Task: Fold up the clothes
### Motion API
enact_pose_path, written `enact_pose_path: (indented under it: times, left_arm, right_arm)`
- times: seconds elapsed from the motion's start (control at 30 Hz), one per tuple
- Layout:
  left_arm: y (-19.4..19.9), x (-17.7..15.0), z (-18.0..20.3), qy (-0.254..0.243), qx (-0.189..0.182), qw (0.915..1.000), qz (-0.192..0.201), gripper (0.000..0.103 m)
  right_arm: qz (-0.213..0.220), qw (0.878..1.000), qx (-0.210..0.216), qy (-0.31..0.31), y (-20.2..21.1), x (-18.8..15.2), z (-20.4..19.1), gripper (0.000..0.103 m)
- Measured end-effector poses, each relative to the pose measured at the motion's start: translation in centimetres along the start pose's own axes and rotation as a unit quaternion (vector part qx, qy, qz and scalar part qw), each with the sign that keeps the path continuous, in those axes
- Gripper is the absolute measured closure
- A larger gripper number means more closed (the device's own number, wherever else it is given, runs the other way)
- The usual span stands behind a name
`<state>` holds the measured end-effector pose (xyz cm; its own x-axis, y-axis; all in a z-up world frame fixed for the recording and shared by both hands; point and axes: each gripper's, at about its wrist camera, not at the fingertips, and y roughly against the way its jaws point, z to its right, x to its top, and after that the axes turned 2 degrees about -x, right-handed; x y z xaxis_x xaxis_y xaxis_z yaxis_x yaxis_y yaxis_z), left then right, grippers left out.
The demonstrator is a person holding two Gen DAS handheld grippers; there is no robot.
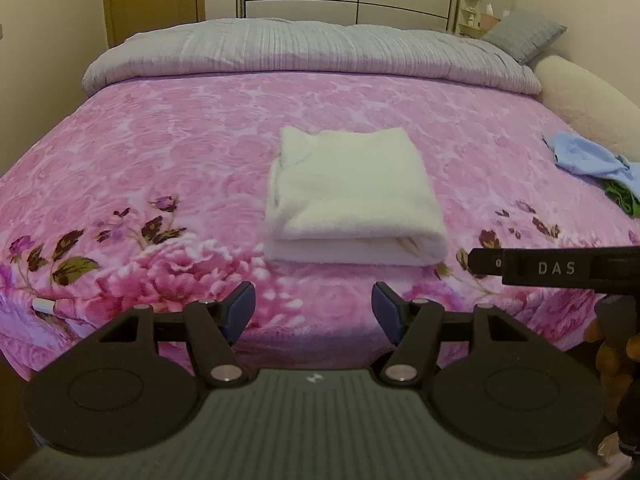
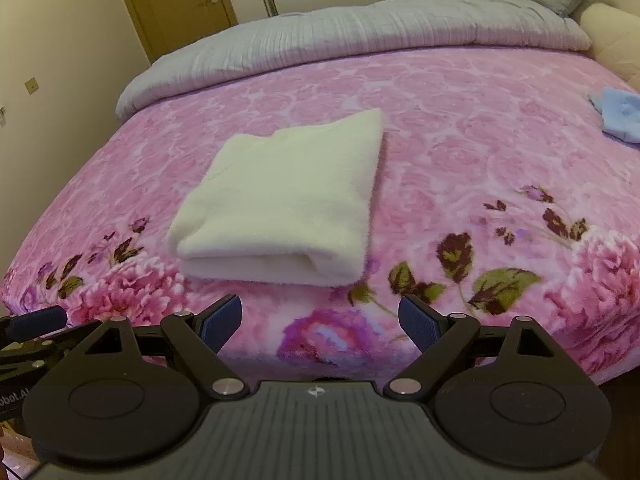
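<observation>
Both hand-held grippers, left [image 1: 313, 308] and right [image 2: 320, 322], tilted down, jaws apart and empty, short of folded white garment [image 1: 352, 200].

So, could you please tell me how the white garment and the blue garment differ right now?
The white garment is folded into a neat rectangle; the blue garment lies crumpled and unfolded. The white one sits mid-bed, just ahead of both grippers; the blue one lies far off at the right edge, partly over something green. Both rest on the pink floral blanket, and neither is held.
</observation>
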<state>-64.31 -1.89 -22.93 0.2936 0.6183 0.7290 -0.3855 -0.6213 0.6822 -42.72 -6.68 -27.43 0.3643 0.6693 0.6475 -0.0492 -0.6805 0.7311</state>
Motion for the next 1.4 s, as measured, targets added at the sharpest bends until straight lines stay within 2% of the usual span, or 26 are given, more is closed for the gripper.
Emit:
enact_pose_path:
  times: [0.13, 0.23, 0.27, 0.37, 0.43, 0.5, 0.57, 0.73, 0.87, 0.97, 1.07, 1.17, 1.27, 1.4]
  left_arm:
    - [-1.0, 0.7, -1.4, 0.008, -0.019, 0.9998, 0.006, 0.05]
    - [-2.5, 1.8, -2.8, 0.021, -0.037, 0.9991, 0.0, 0.055]
    - [-3.2, 2.3, -3.3, 0.026, -0.046, 0.9986, -0.002, 0.059]
    - [-6.0, 4.4, -4.2, 0.027, -0.067, 0.9973, -0.008, 0.061]
    - [-8.1, 5.9, -4.6, 0.023, -0.081, 0.9964, -0.011, 0.061]
    - [-10.6, 7.5, -4.8, 0.018, -0.102, 0.9946, -0.014, 0.069]
    - [-13.2, 9.2, -5.1, 0.015, -0.127, 0.9916, -0.015, 0.072]
    - [-19.5, 12.4, -5.1, -0.009, -0.159, 0.987, -0.02, 0.081]
    - [-23.5, 12.9, -6.0, -0.013, -0.146, 0.9884, -0.039, 0.085]
    - [-25.6, 12.1, -7.3, -0.012, -0.144, 0.9882, -0.05, 0.082]
    - [-26.3, 11.8, -8.5, 0.007, -0.159, 0.9861, -0.049, 0.082]
    - [-26.5, 11.6, -8.3, 0.0, -0.156, 0.987, -0.04, 0.082]
    - [-25.2, 11.9, -8.1, 0.001, -0.144, 0.989, -0.034, 0.082]
    - [-22.2, 12.1, -8.2, 0.008, -0.129, 0.9914, -0.02, 0.084]
  right_arm:
    - [-0.001, 1.0, 0.002, -0.005, -0.7, 0.1, 0.2, 0.015]
    - [0.003, 0.999, 0.003, -0.044, -1.8, 0.8, 2.2, 0.015]
    - [0.005, 0.998, 0.004, -0.063, -2.2, 1.1, 3.2, 0.018]
    - [0.012, 0.993, 0.006, -0.119, -3.5, 2.3, 6.3, 0.028]
    - [0.01, 0.989, 0.01, -0.147, -4.8, 3.5, 8.1, 0.041]
    - [0.012, 0.987, 0.026, -0.159, -6.4, 4.7, 9.0, 0.065]
    - [0.016, 0.985, 0.045, -0.166, -7.9, 6.0, 9.6, 0.075]
    - [0.023, 0.988, 0.079, -0.132, -12.1, 9.5, 8.1, 0.079]
    - [0.004, 0.99, 0.086, -0.115, -16.0, 10.4, 7.2, 0.08]
    - [-0.003, 0.993, 0.081, -0.089, -17.8, 10.4, 6.3, 0.079]
    - [0.001, 0.995, 0.077, -0.062, -18.5, 10.0, 5.7, 0.079]
    - [0.003, 0.996, 0.078, -0.052, -18.6, 9.9, 5.7, 0.079]
    - [0.006, 0.995, 0.078, -0.054, -18.4, 9.8, 5.9, 0.08]
    - [0.014, 0.993, 0.077, -0.085, -16.5, 10.4, 6.3, 0.077]
